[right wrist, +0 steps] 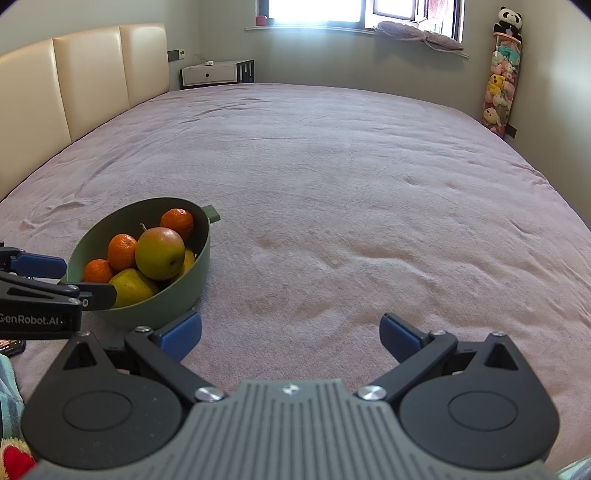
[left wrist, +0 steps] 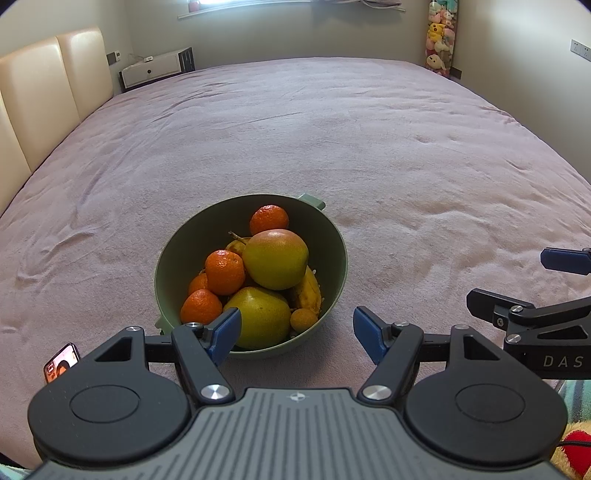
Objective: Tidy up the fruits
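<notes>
Bright daylight from the blown-out window (right wrist: 317, 9), soft shadows, sharp focus, strong fisheye bending with dark corners.

Black left gripper (left wrist: 295, 332), blue pads (left wrist: 225, 332), ribbed grey body, silver screws

On the bed (left wrist: 332, 129), near its front edge: a bowl (left wrist: 334, 240) heaped with fruit, tangerines (left wrist: 224, 271) to the left and at the back, an apple (left wrist: 275, 258) on top in the middle, a pear (left wrist: 260, 321) at the front, a banana (left wrist: 306, 291) along the right. Just before the bowl, the left tongs (left wrist: 295, 332), spread wide and apart from it; to their right, over bare bed, the right tongs (right wrist: 291, 334), likewise spread wide. Along the bed's left side, the headboard (right wrist: 88, 77); behind it in the far corner, a nightstand (right wrist: 212, 74); at far right, a column of plush toys (right wrist: 500, 85).
</notes>
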